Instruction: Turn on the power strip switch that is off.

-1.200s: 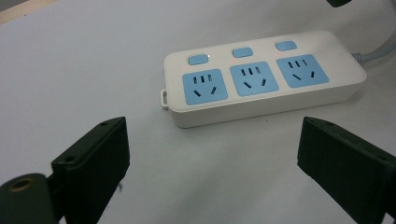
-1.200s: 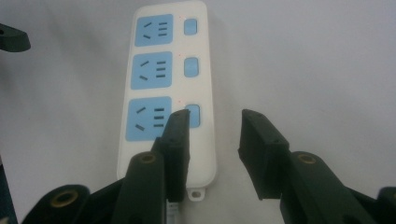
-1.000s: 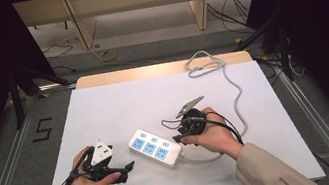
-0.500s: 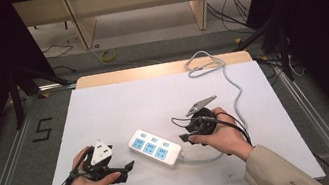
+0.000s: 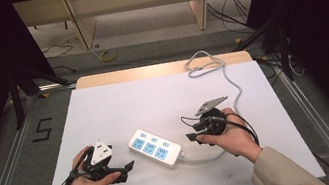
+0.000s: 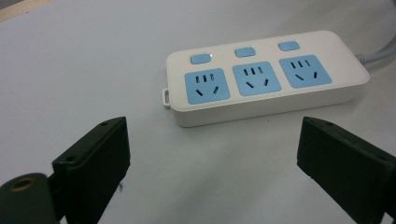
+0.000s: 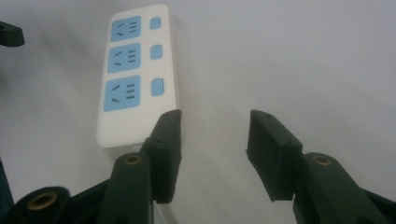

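White tabletop bears an untouched power strip between the left gripper and right gripper, both spread apart, nothing grasped yet.

Right claw parted, empty; power strip just beyond left jaw.

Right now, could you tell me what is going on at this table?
A person holds a two-jaw gripper in each hand over a white table. Between them lies a white power strip with three blue sockets, its cable running to the far edge. The left gripper and the right gripper are both open and hold nothing; each points at the strip from its own side, the right one close by its cable end.
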{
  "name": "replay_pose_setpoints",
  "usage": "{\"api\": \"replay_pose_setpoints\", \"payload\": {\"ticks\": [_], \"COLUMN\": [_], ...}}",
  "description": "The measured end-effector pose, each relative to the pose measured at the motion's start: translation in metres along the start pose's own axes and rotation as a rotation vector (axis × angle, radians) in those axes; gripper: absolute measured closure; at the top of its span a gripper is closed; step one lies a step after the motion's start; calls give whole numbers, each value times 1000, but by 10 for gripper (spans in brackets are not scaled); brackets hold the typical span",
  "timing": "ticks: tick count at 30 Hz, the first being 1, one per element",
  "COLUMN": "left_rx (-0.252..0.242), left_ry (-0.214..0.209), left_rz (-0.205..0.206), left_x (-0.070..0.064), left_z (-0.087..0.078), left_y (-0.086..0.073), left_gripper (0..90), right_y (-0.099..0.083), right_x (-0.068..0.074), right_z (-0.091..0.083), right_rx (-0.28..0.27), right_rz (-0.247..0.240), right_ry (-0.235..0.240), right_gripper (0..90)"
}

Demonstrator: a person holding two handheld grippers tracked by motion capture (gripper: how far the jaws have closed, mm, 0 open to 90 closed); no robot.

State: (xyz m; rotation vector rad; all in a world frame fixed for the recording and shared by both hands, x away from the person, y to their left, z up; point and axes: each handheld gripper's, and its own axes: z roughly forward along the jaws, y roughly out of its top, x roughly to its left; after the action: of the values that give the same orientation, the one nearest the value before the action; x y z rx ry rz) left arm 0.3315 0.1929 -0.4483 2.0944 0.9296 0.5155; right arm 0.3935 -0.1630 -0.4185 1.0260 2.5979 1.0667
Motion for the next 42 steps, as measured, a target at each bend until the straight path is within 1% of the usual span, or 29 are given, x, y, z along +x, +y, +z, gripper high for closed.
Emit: {"api": "replay_pose_setpoints", "payload": {"ticks": [11, 14, 17, 20, 26, 29, 33, 38, 42], "left_rx": [1, 2, 3, 4, 5, 7, 7, 8, 4], "left_ry": [2, 2, 2, 3, 5, 4, 5, 6, 7], "left_rz": [-3, 0, 1, 0, -3, -4, -4, -4, -8], "left_x": [0, 0, 0, 1, 1, 1, 1, 1, 2], "left_z": [0, 0, 0, 0, 0, 0, 0, 0, 0], "left_y": [0, 0, 0, 0, -1, -1, -1, -1, -1], "left_gripper": [91, 92, 92, 92, 92, 92, 92, 92, 92], "right_y": [-11, -13, -17, -21, -31, -37, -46, -55, -63], "right_x": [-8, -10, -11, -12, -16, -20, -25, -30, -34], "right_z": [-12, -16, -19, -21, -27, -31, -36, -43, -47], "right_rx": [-20, -28, -49, -54, -67, -78, -93, -118, -127], "right_rz": [18, 18, 9, 5, -6, -3, 14, 25, 28], "right_ry": [-18, -21, -18, -14, -16, -26, -26, -37, -46], "right_gripper": [531, 520, 515, 505, 480, 463, 449, 418, 398]}}
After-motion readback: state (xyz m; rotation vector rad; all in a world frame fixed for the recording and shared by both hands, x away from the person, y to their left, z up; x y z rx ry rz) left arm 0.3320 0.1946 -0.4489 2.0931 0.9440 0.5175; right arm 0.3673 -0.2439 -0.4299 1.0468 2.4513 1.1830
